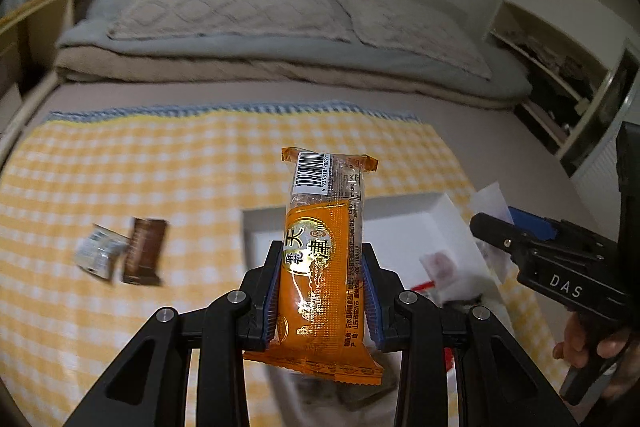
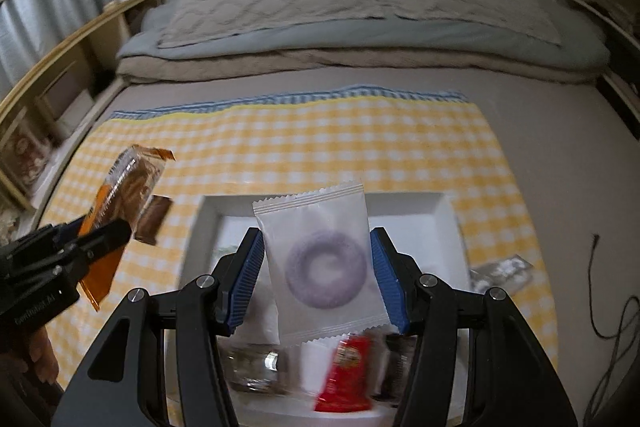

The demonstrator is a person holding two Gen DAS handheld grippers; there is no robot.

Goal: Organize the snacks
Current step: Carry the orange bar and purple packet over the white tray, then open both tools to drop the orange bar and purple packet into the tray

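Observation:
My left gripper (image 1: 322, 291) is shut on an orange snack packet (image 1: 324, 267) with a barcode at its top, held upright above the near end of the white tray (image 1: 404, 205). My right gripper (image 2: 316, 275) is shut on a white packet with a purple ring inside (image 2: 324, 263), held over the white tray (image 2: 404, 205). In the right wrist view the left gripper (image 2: 102, 235) shows at the left with the orange packet (image 2: 124, 195). The right gripper (image 1: 500, 233) shows at the right edge of the left wrist view. A red packet (image 2: 346, 375) and other blurred wrappers lie in the tray.
A yellow checked cloth (image 1: 160, 171) covers the bed. On it lie a brown bar (image 1: 144, 251) and a silver packet (image 1: 100, 255) left of the tray, and a grey packet (image 2: 502, 271) to its right. Pillows (image 1: 224, 11) and folded bedding lie behind. A black cord (image 2: 612, 319) trails at right.

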